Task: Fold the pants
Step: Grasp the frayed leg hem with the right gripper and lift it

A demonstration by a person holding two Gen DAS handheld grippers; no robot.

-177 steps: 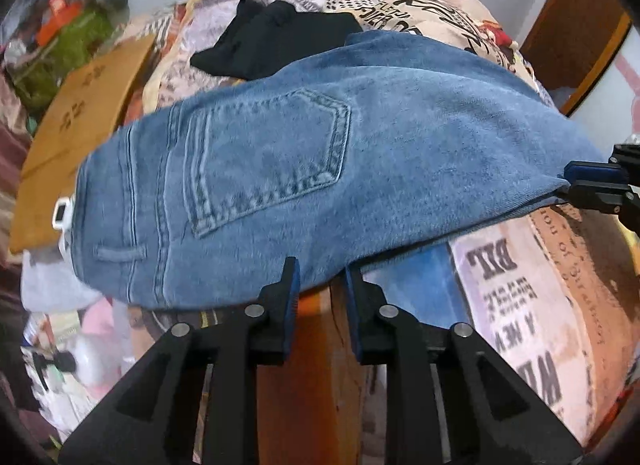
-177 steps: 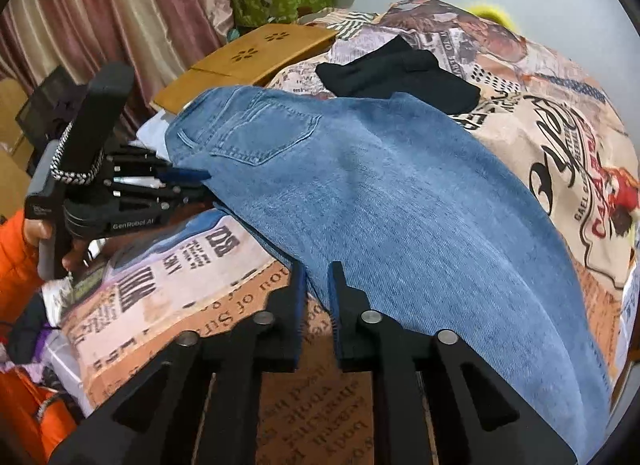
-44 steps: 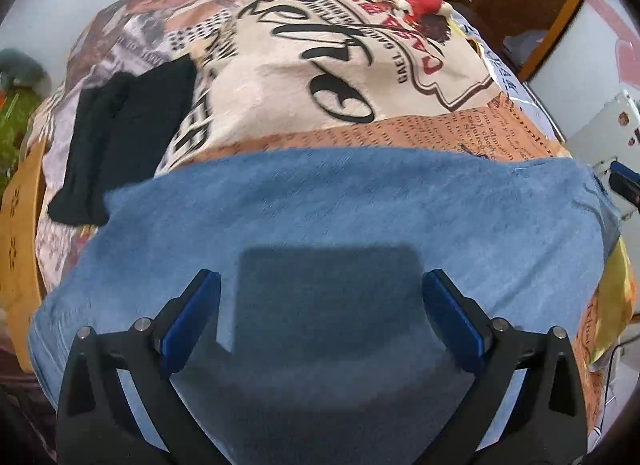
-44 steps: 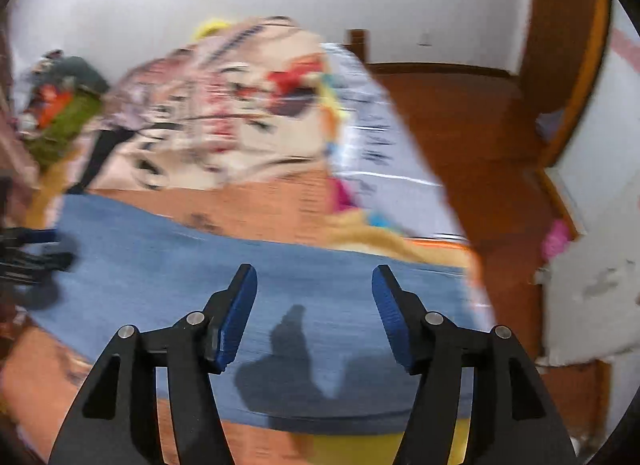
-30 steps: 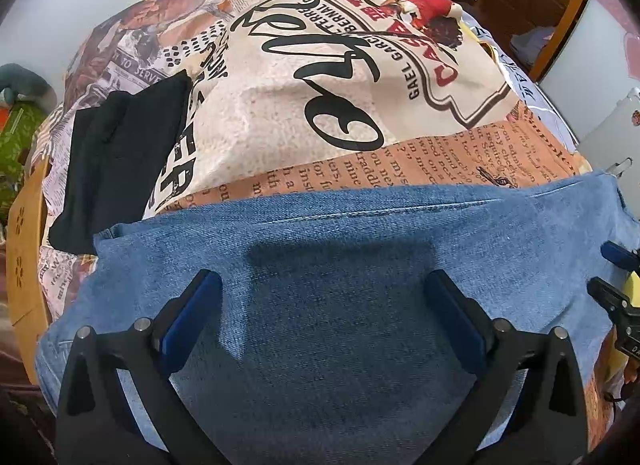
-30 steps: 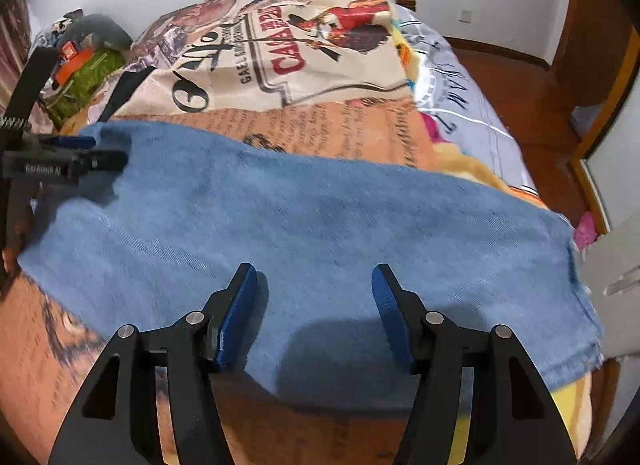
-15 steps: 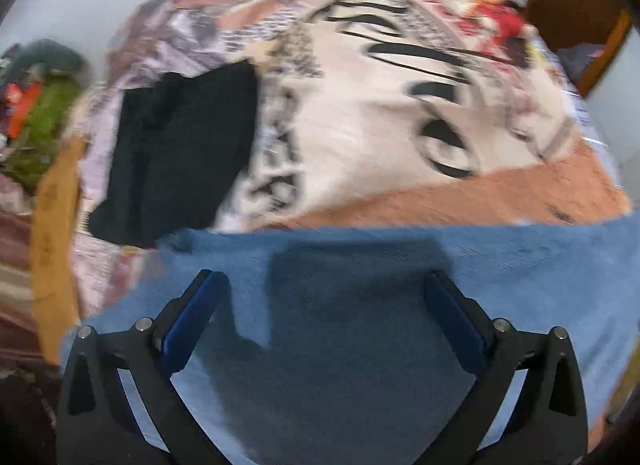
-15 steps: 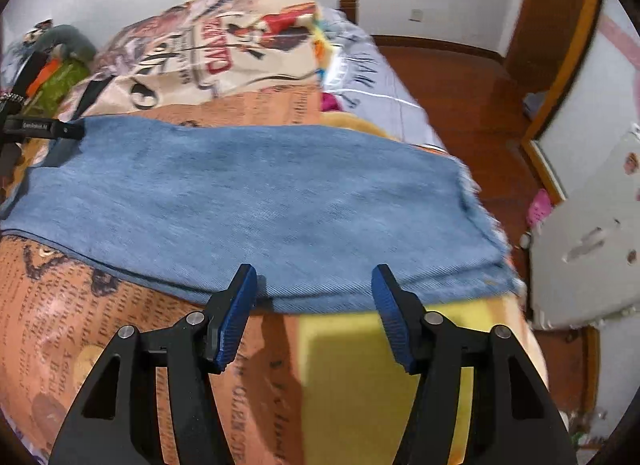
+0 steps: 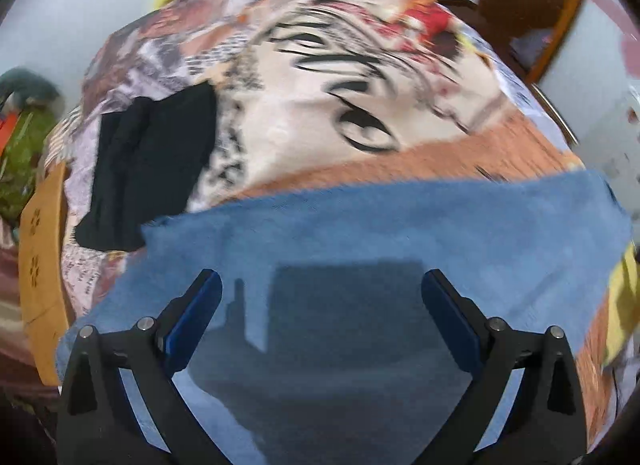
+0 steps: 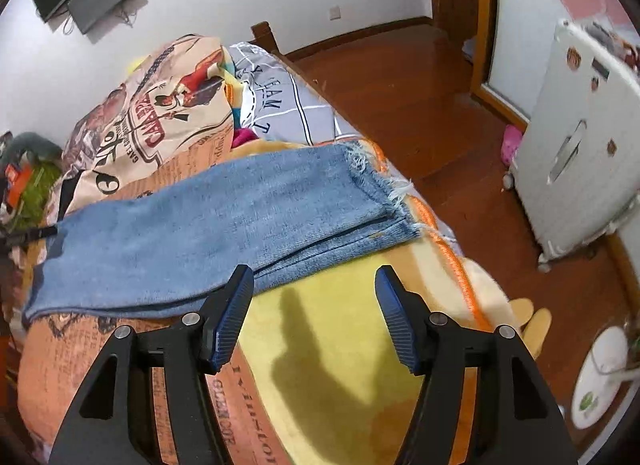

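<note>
Both grippers, left (image 9: 320, 317) and right (image 10: 314, 313), gape empty; jeans (image 10: 208, 221) waist end cut off; left view blurred.

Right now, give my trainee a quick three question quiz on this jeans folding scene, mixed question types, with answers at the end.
1. True or false: the right gripper is clamped on the jeans.
2. Multiple choice: the frayed hem lies toward A) the wooden floor side, B) the black garment.
3. Fill in: the left gripper hangs open above the ____.

Key: 1 false, both grippers are open and hold nothing; 2 A; 3 jeans.
</note>
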